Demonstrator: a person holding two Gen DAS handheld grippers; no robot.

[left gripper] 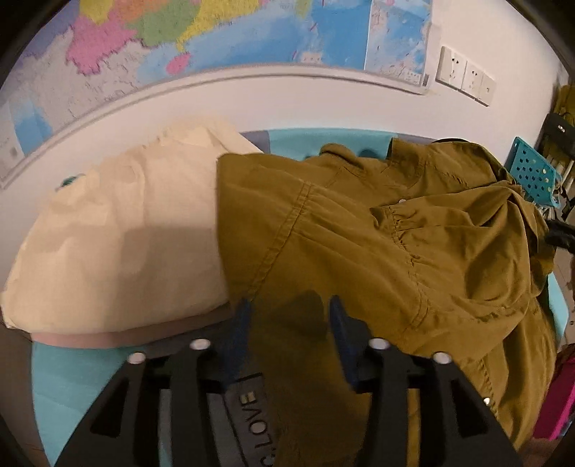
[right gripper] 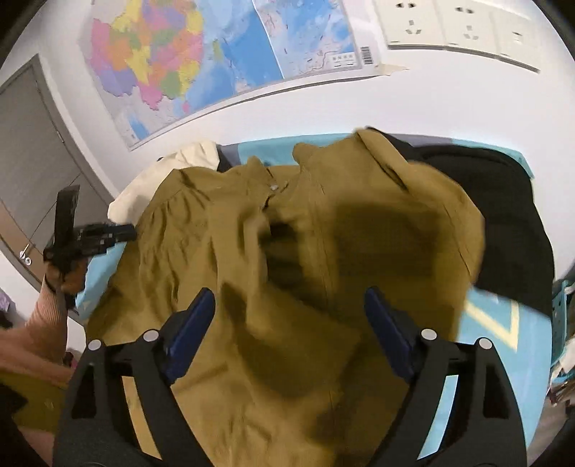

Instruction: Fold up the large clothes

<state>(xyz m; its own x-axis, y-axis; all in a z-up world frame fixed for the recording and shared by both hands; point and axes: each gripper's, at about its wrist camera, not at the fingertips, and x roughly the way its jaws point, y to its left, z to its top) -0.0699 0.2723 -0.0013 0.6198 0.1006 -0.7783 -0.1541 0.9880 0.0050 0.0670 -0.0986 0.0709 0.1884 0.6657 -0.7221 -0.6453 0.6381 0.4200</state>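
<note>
An olive-brown button shirt (left gripper: pixel 377 251) lies rumpled on a teal-covered surface (left gripper: pixel 72 377); in the right wrist view (right gripper: pixel 287 269) it fills the middle, collar toward the wall. My left gripper (left gripper: pixel 287 316) hovers over the shirt's left edge with its blue pads apart and cloth lying between them. It also shows in the right wrist view (right gripper: pixel 122 231) at the shirt's left side. My right gripper (right gripper: pixel 289 309) is open wide just above the shirt's lower front. The view is blurred.
A cream garment (left gripper: pixel 118 244) lies left of the shirt. A black garment (right gripper: pixel 503 215) lies to its right. A wall map (right gripper: pixel 201 64) and sockets (right gripper: pixel 463 25) are behind. A teal perforated crate (left gripper: pixel 532 172) stands at the right.
</note>
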